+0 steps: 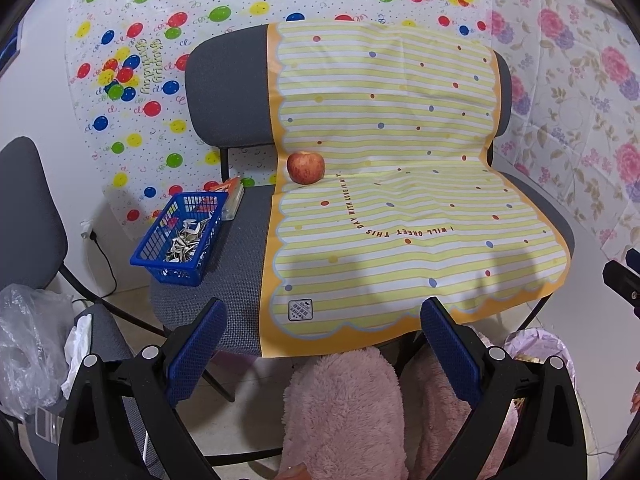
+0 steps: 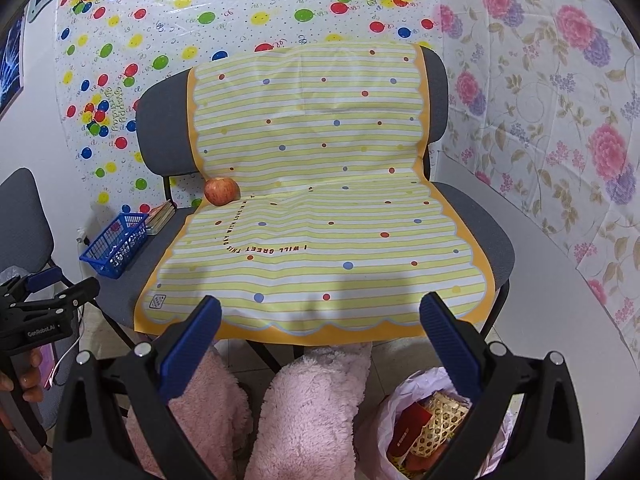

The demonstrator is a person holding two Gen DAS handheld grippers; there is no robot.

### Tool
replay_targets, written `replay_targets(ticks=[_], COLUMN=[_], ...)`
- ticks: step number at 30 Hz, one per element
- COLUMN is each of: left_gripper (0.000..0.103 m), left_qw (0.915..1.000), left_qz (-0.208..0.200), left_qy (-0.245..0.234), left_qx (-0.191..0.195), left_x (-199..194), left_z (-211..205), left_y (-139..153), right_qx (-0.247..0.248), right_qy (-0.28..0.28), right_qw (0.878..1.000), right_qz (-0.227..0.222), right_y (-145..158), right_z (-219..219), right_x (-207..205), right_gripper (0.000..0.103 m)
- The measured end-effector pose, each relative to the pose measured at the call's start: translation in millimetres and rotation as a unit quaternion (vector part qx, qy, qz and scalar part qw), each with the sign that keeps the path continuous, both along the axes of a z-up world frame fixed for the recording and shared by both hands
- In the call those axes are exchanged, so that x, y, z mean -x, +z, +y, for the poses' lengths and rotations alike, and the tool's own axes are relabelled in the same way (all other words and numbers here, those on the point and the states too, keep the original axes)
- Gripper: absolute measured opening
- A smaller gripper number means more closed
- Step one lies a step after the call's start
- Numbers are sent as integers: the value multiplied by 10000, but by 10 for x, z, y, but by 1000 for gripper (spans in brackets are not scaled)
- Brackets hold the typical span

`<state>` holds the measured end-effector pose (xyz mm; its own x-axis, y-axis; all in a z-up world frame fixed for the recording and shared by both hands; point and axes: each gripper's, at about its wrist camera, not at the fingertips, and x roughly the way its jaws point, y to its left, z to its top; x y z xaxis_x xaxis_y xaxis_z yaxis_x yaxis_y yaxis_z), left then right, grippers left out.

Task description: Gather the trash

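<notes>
A striped yellow sheet (image 1: 400, 208) (image 2: 320, 240) covers a grey chair seat and backrest. A red apple (image 1: 305, 167) (image 2: 221, 191) rests on it at the back left. A blue basket (image 1: 178, 238) (image 2: 115, 246) of pale scraps stands on the seat to the left of the sheet. On the floor at the lower right sits a white trash bag (image 2: 430, 420) (image 1: 536, 344) holding a red packet and a gold mesh piece. My left gripper (image 1: 322, 344) and right gripper (image 2: 320, 340) hover open and hold nothing, in front of the seat's front edge.
A person's pink fluffy-clad legs (image 2: 304, 412) are below the seat. A flat packet (image 1: 232, 196) lies behind the basket. A second grey chair (image 1: 28, 216) at the left carries a crumpled clear plastic bag (image 1: 28, 340). Patterned sheets cover the wall.
</notes>
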<state>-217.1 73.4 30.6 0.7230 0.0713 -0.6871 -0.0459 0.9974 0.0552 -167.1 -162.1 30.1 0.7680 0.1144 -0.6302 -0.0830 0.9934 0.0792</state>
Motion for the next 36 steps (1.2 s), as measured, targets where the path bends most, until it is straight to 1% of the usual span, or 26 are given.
replay_targets(ticks=[21, 36], left_gripper=[96, 96], left_qw=[10000, 10000], left_qz=[27, 5], left_qy=[-69, -8], left_qx=[-27, 11], left_x=[-48, -44], left_z=[-2, 20], left_y=[-22, 8], right_qx=[-14, 9], right_qy=[-24, -14], right_qw=[10000, 10000], right_qz=[33, 27], right_y=[-28, -43], right_z=[-18, -17], right_x=[6, -14], right_gripper=[97, 97])
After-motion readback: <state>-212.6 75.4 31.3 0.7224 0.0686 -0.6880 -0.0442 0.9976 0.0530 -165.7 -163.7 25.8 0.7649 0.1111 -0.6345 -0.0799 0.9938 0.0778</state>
